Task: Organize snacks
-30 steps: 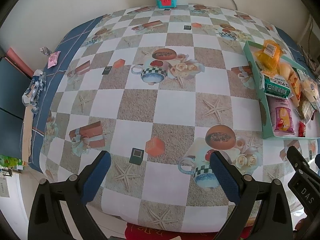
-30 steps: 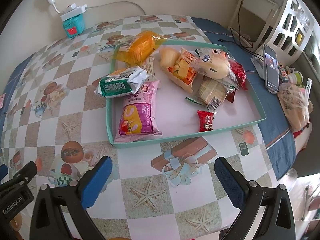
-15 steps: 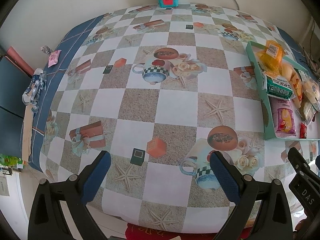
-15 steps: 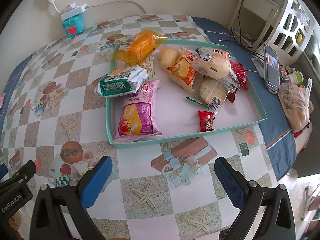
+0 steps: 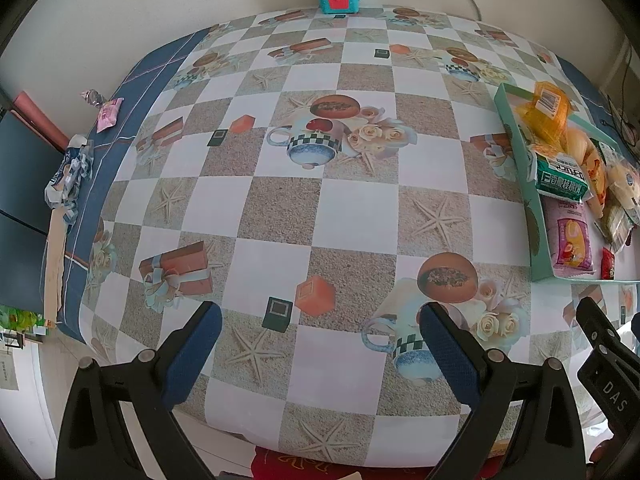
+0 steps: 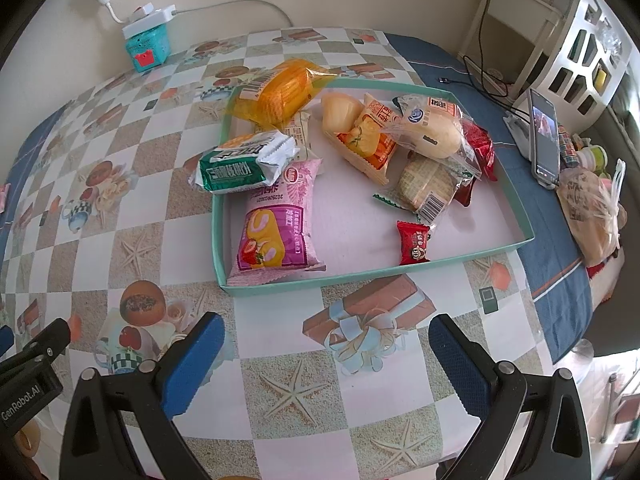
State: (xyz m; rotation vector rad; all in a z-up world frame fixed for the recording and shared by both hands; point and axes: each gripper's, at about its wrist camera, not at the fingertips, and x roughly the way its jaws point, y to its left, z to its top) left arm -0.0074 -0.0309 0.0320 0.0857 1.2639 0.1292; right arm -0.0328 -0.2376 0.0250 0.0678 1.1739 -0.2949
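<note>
Teal tray point(image 6: 276, 286) with the snacks lies at twelve o'clock of the right gripper point(image 6: 326, 364), both it and the left gripper point(image 5: 320, 354) wide and empty, so approach the small red packet point(image 6: 414, 242) slowly from above.

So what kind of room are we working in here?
Most likely a home dining or living room: a patterned tablecloth over the table, a phone propped up charging, and a white shelf unit alongside.
</note>
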